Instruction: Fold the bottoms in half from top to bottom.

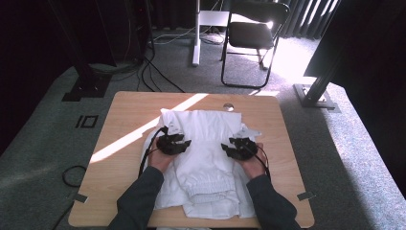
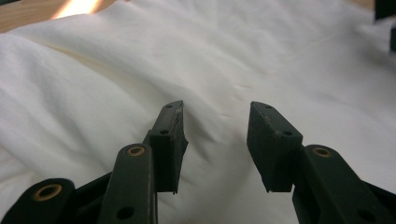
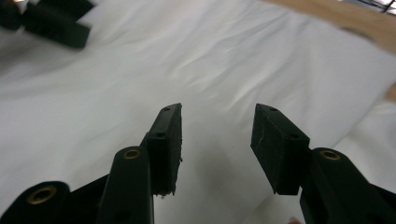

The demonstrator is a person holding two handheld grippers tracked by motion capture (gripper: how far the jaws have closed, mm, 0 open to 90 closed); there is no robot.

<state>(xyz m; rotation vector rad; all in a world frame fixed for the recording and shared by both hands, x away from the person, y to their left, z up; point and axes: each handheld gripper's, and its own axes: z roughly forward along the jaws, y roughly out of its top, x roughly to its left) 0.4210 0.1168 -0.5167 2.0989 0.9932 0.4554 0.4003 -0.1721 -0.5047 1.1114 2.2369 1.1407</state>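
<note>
A white garment [image 1: 206, 143] with an elastic waistband lies folded on the wooden table [image 1: 124, 115], waistband toward the near edge. My left gripper [image 1: 184, 140] hovers over its left part and my right gripper [image 1: 229, 145] over its right part, the tips pointing inward at each other. In the left gripper view the jaws [image 2: 215, 109] stand open just above the white cloth [image 2: 140, 60], with nothing between them. The right gripper view has its jaws [image 3: 218, 112] open above the cloth [image 3: 187, 56] too. Each view catches the other gripper at a top corner [image 2: 387, 23] [image 3: 51, 21].
A strip of sunlight crosses the table's left half. Behind the table stand a black folding chair [image 1: 253, 33], a white post [image 1: 196, 33] and black frame legs [image 1: 316, 91]. Cables [image 1: 72, 175] lie on the grey carpet at the left.
</note>
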